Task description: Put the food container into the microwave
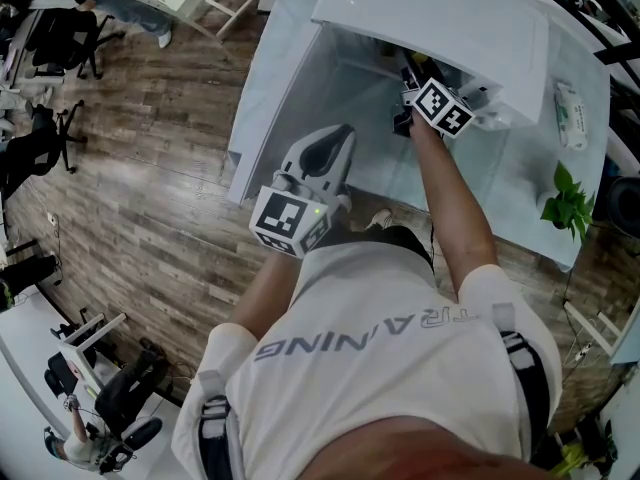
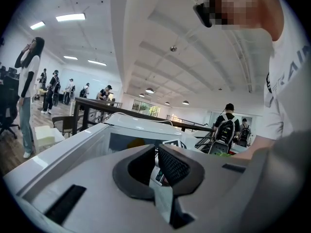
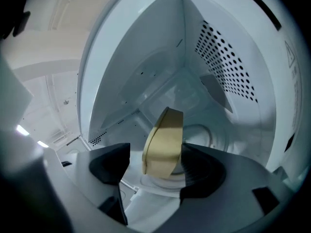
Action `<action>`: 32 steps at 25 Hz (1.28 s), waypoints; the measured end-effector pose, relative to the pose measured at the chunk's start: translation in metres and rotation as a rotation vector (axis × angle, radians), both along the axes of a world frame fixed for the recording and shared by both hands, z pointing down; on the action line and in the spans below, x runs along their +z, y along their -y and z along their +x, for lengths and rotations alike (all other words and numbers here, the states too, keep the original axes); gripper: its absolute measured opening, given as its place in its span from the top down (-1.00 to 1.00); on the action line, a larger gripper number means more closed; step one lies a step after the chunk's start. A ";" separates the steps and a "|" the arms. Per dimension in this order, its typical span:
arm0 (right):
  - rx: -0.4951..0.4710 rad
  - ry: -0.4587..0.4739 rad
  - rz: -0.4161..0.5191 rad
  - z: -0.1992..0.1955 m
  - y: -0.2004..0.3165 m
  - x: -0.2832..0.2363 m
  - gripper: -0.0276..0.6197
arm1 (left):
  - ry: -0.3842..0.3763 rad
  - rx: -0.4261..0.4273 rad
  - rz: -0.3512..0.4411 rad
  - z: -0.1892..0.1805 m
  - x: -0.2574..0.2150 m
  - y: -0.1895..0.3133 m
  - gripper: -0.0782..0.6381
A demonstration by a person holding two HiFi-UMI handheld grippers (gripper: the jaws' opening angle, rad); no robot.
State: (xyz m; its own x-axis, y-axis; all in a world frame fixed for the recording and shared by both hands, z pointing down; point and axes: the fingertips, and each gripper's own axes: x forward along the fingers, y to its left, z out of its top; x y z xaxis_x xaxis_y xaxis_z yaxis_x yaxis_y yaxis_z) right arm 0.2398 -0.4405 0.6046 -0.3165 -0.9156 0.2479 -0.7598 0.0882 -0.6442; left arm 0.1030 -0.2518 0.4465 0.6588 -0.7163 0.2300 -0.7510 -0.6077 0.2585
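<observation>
The food container (image 3: 163, 144) is a pale yellow tub. In the right gripper view it sits inside the white microwave (image 1: 440, 18), on the glass turntable (image 3: 214, 135). My right gripper (image 3: 155, 154) is reached into the cavity and stands open around the tub. Its right pad is at the tub's side and its left pad is clear of it. From the head view the right gripper (image 1: 405, 120) is in the microwave's opening and the tub is hidden. My left gripper (image 1: 335, 140) is held back near my body, jaws shut and empty (image 2: 156, 155).
The microwave stands on a white table (image 1: 300, 78), with a white packet (image 1: 570, 113) and a green plant (image 1: 565, 203) at its right end. Office chairs (image 1: 45, 138) stand on the wooden floor to the left. Several people (image 2: 26, 81) stand in the room.
</observation>
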 end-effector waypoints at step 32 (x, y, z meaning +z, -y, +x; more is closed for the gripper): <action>-0.164 -0.436 -0.041 -0.018 -0.023 0.019 -0.21 | -0.043 0.032 0.000 0.000 -0.001 -0.015 0.65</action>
